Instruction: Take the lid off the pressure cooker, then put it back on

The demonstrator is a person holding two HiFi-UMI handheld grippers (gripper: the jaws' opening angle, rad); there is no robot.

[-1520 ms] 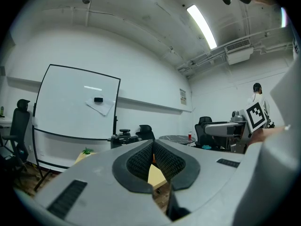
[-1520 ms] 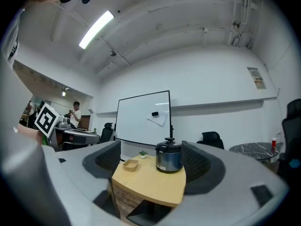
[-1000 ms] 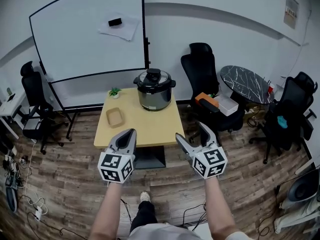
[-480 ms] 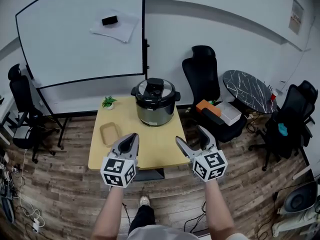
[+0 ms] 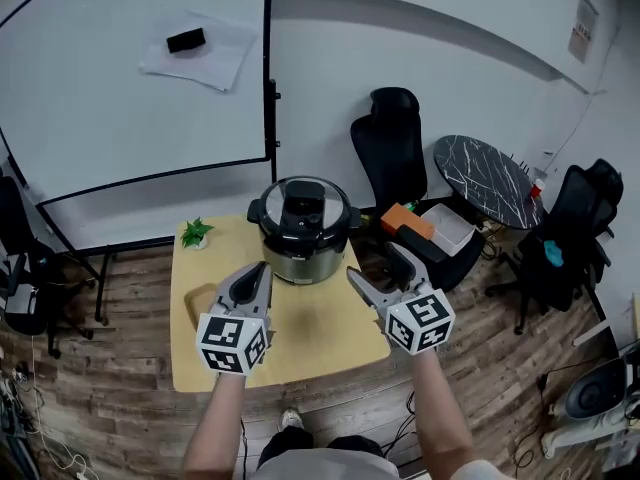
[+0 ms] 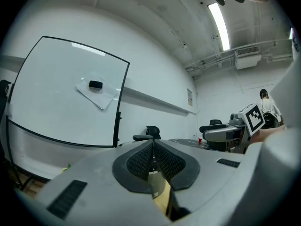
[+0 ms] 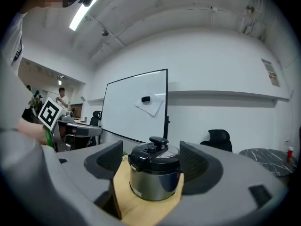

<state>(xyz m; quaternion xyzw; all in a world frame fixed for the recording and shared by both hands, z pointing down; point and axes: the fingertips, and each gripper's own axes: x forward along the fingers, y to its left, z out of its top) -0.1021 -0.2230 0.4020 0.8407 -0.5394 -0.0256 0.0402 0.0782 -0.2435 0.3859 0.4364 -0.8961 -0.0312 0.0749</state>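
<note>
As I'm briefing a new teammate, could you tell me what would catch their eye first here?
The pressure cooker, lid on, stands at the far side of the wooden table. In front of it hover two tools: the left tool shut, the right tool open toward the cooker.

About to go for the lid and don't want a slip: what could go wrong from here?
1. The left hand-held gripper is shut; unless it opens, it cannot steady the pressure cooker.
2. The lid is still on; pulling with the open right hand-held gripper alone might drag the pressure cooker across the table.
3. The potted plant and tray lie on the left side and could be bumped.
</note>
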